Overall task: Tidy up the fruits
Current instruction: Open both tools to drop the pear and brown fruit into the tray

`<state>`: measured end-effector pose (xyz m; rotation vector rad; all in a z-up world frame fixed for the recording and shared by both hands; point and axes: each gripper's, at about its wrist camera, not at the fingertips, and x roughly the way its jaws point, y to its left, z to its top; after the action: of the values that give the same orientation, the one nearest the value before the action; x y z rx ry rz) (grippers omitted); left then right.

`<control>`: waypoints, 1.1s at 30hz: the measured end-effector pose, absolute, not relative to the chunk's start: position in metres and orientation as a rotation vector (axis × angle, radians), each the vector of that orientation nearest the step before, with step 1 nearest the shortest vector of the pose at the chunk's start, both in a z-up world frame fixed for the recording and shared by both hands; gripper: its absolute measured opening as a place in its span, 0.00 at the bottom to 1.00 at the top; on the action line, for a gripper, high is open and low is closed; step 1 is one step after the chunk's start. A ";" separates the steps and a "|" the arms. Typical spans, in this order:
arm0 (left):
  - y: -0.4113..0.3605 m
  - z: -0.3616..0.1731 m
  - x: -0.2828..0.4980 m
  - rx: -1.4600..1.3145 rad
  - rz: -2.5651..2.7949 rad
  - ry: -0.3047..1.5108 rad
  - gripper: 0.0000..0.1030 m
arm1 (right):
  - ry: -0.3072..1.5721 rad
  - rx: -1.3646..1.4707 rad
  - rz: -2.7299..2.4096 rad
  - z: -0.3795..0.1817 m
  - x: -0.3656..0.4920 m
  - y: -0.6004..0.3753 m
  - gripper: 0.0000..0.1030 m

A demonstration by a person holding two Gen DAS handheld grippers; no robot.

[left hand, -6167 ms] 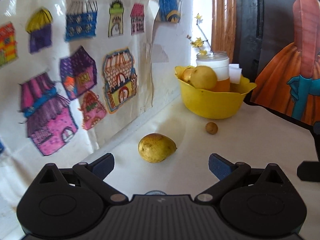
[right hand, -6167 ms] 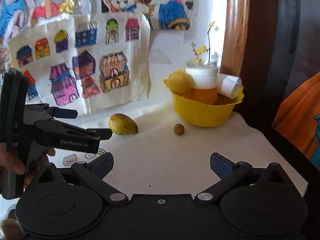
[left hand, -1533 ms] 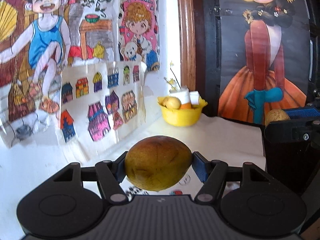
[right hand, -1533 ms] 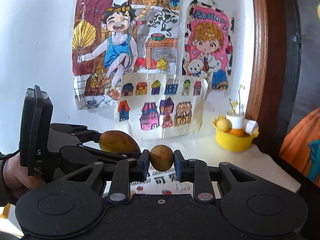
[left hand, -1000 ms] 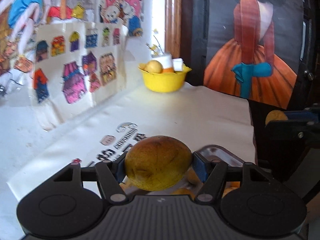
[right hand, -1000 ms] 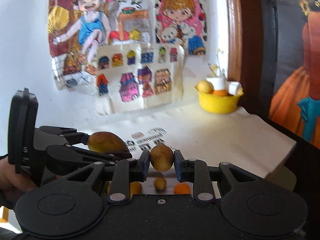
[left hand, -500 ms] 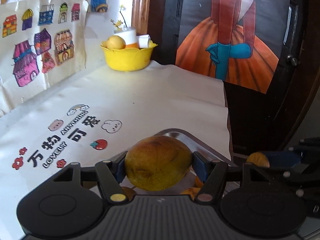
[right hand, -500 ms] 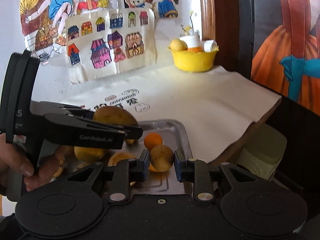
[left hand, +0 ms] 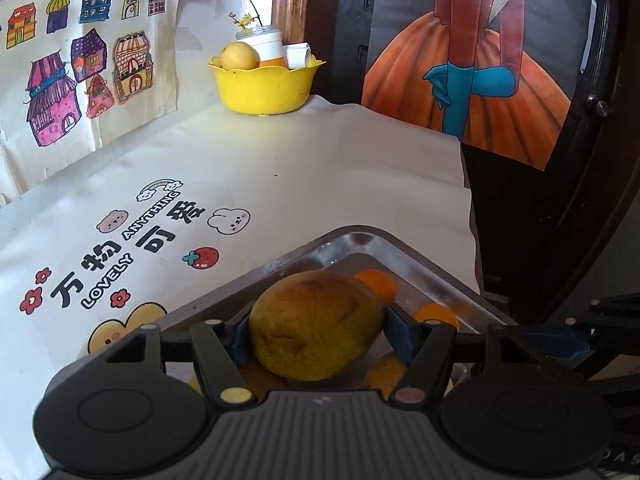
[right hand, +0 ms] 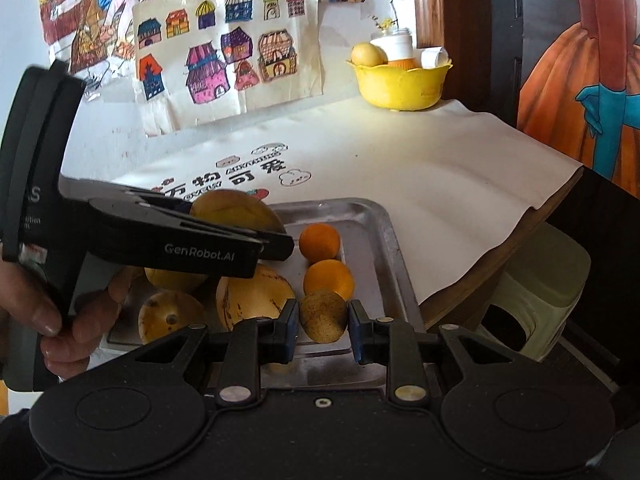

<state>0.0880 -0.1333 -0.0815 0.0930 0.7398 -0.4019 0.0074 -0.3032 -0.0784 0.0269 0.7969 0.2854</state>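
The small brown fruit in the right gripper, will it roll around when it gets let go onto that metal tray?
Probably: the small brown fruit looks round, and the metal tray looks smooth. The oranges nearby might stop it. It seems firm, since the right gripper pinches it without visible denting.

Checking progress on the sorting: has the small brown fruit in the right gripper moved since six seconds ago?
Yes. The small brown fruit has left the cloth beside the yellow bowl; the right gripper holds it over the metal tray.
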 end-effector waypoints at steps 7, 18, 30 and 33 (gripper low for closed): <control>-0.136 -0.084 0.092 0.098 -0.397 0.745 0.69 | 0.832 0.003 0.281 -0.094 0.012 -0.302 0.27; -0.134 -0.086 0.096 0.091 -0.378 0.745 0.70 | 0.839 0.000 0.278 -0.098 0.013 -0.300 0.33; -0.127 -0.072 0.093 0.066 -0.373 0.717 0.80 | 0.814 0.000 0.282 -0.085 0.004 -0.301 0.47; -0.123 -0.057 0.089 0.061 -0.360 0.681 0.92 | 0.788 0.001 0.287 -0.074 -0.001 -0.299 0.59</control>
<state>0.0886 -0.1229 -0.0574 0.0611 0.6806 -0.3600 -0.0007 -0.2990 -0.0735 0.0005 0.7878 0.2872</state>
